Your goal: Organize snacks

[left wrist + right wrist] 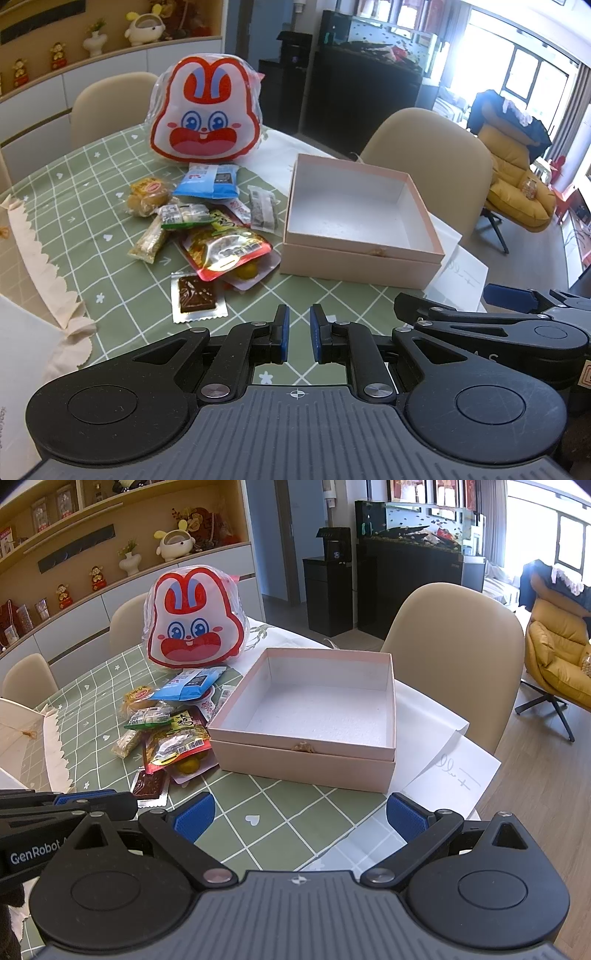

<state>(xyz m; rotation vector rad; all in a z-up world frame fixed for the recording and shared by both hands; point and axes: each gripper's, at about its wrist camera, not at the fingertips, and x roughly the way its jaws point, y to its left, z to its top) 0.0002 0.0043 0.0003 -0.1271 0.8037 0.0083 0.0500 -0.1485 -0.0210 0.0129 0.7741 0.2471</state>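
A pile of several small snack packets [207, 229] lies on the green checked tablecloth, also in the right wrist view [166, 731]. An open, empty pink box [362, 221] stands to their right [314, 716]. A rabbit-face bag [207, 110] stands behind the snacks [195, 620]. A brown sachet [195, 295] lies nearest my left gripper [299, 332], which is nearly shut with a narrow gap and holds nothing. My right gripper [299, 818] is open wide and empty, in front of the box. Each gripper shows at the edge of the other's view.
Beige chairs [436, 155] stand around the table. White paper sheets [454, 771] lie under and right of the box near the table edge. A cream cloth with a scalloped edge [40, 266] lies at the left. A yellow armchair [554, 653] stands on the floor beyond.
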